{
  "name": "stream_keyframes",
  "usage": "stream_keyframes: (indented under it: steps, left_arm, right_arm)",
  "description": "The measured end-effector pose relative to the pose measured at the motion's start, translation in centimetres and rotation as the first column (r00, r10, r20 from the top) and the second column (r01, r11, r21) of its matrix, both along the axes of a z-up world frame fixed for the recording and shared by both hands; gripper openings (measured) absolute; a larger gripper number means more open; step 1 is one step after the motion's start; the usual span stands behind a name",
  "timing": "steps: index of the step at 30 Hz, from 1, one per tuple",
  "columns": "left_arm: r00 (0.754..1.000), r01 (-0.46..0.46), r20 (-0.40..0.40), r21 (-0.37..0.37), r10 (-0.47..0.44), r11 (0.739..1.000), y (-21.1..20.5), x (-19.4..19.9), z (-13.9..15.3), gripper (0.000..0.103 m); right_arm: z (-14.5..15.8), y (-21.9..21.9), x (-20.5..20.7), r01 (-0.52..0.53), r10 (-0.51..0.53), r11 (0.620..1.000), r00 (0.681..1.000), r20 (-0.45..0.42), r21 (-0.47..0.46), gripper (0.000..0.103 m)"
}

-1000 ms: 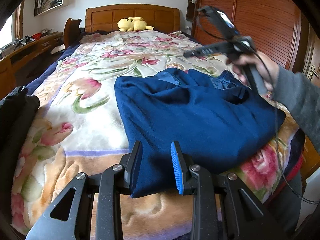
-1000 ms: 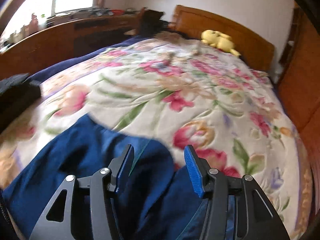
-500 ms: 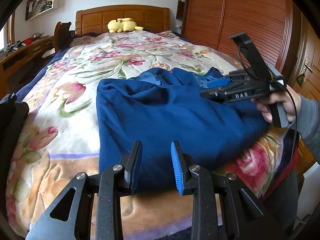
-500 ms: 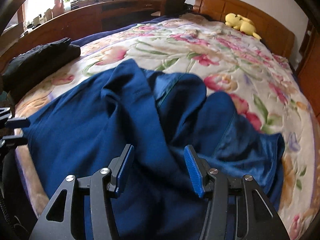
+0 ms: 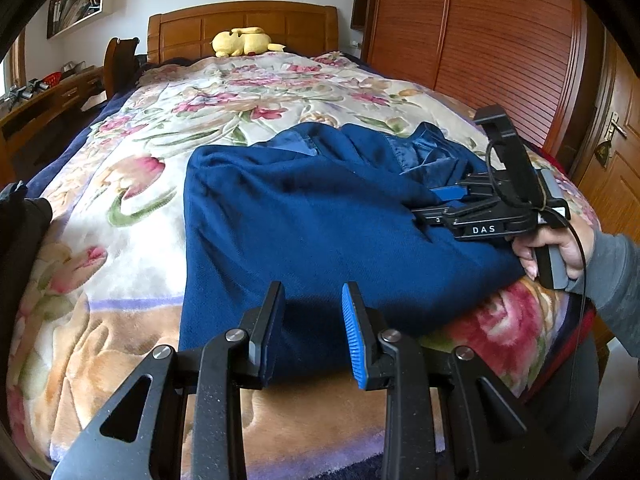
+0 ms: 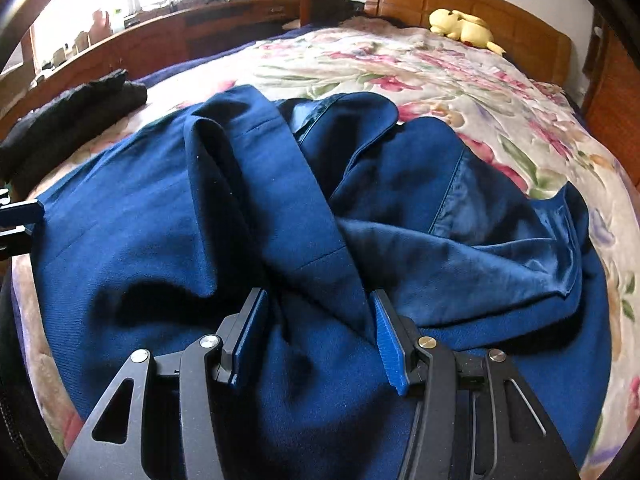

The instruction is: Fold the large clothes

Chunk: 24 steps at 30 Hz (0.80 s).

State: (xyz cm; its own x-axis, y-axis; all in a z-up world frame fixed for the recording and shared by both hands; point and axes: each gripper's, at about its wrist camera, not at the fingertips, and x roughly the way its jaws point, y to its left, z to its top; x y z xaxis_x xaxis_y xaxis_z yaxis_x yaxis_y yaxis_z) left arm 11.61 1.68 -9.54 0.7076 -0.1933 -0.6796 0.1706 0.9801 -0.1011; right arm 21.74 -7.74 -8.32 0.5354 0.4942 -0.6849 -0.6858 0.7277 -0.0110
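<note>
A large dark blue coat (image 5: 304, 220) lies spread and partly folded on the floral blanket of the bed (image 5: 132, 168). My left gripper (image 5: 312, 312) is open and empty, just above the coat's near hem. My right gripper (image 5: 436, 200) hovers low over the coat's rumpled right side, held by a hand. In the right wrist view the coat (image 6: 248, 216) fills the frame, with a folded flap running down between the open fingers of my right gripper (image 6: 320, 320). Its shiny lining (image 6: 504, 232) shows at the right.
A black garment (image 6: 68, 108) lies at the bed's left edge. A yellow plush toy (image 5: 244, 42) sits by the wooden headboard. A wooden wardrobe (image 5: 480, 40) stands to the right, a long desk (image 6: 160, 36) to the left.
My right gripper has come down from high over the bed to just above the coat's right side. My left gripper has stayed open at the near hem, and its view shifted slightly.
</note>
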Motion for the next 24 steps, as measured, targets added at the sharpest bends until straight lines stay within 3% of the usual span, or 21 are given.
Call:
stream_keyframes:
  steps: [13, 15, 16, 24]
  left_arm:
    - [1.0, 0.0, -0.007, -0.005, 0.0, 1.0, 0.1, 0.4, -0.2, 0.03]
    - [1.0, -0.002, -0.011, 0.0, 0.002, 1.0, 0.0, 0.4, -0.4, 0.03]
    - [1.0, -0.002, -0.012, 0.004, 0.002, 1.0, -0.1, 0.4, -0.5, 0.03]
    - [1.0, 0.001, -0.004, -0.013, -0.001, 1.0, 0.1, 0.1, -0.5, 0.03]
  right_arm:
    - [-0.2, 0.1, -0.4, -0.003, 0.003, 1.0, 1.0, 0.016, -0.014, 0.053]
    - [0.4, 0.8, -0.3, -0.021, 0.022, 0.998, 0.999, 0.023, -0.064, 0.022]
    - [0.9, 1.3, -0.3, 0.001, 0.008, 0.992, 0.998, 0.069, -0.127, 0.003]
    - [6.3, 5.0, 3.4, 0.021, 0.037, 0.975, 0.967, 0.253, -0.222, 0.003]
